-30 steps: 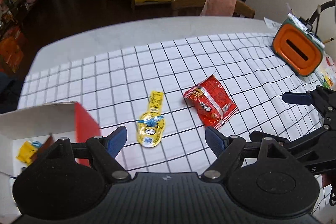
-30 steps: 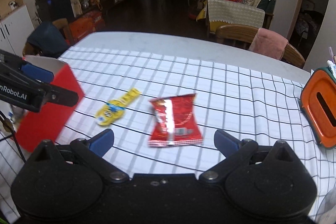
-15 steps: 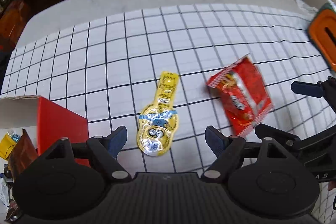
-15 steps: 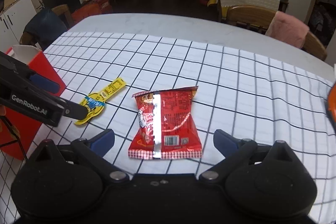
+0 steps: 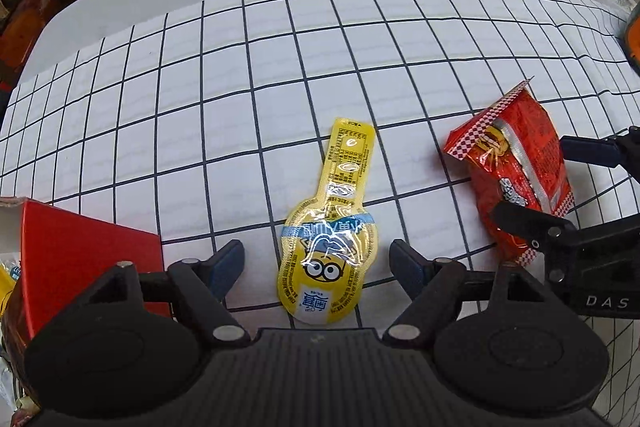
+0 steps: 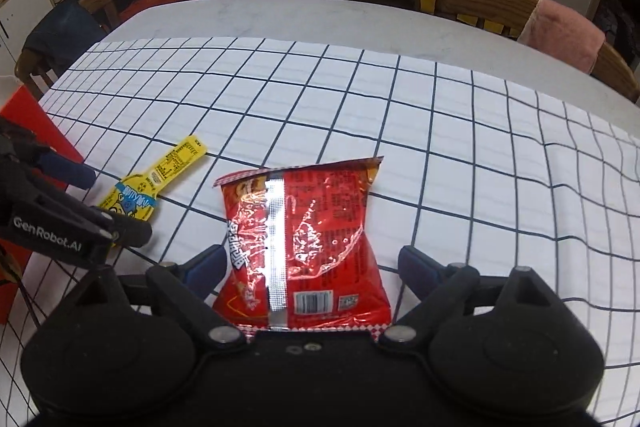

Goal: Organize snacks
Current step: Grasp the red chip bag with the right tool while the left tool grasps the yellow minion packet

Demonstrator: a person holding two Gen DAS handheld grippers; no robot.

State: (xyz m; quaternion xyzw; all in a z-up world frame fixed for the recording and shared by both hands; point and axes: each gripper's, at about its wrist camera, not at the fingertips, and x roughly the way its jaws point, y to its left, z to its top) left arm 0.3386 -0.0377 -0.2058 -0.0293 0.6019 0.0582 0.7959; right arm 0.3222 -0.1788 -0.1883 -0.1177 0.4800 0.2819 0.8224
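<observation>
Snacks point(image 5: 330, 227) beside red box point(image 5: 88, 259)

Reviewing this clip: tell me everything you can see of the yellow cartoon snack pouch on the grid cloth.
The yellow snack pouch is a glossy, flat plastic sachet, keyhole-shaped: a rounded body printed with a goggle-eyed cartoon face and a blue band, plus a narrow neck covered in small print. It lies flat on the black-and-white grid tablecloth, neck pointing away from the left gripper, whose open jaws straddle its body without touching and have just been closing. The red snack bag lies apart on one side, the red box on the other.
</observation>
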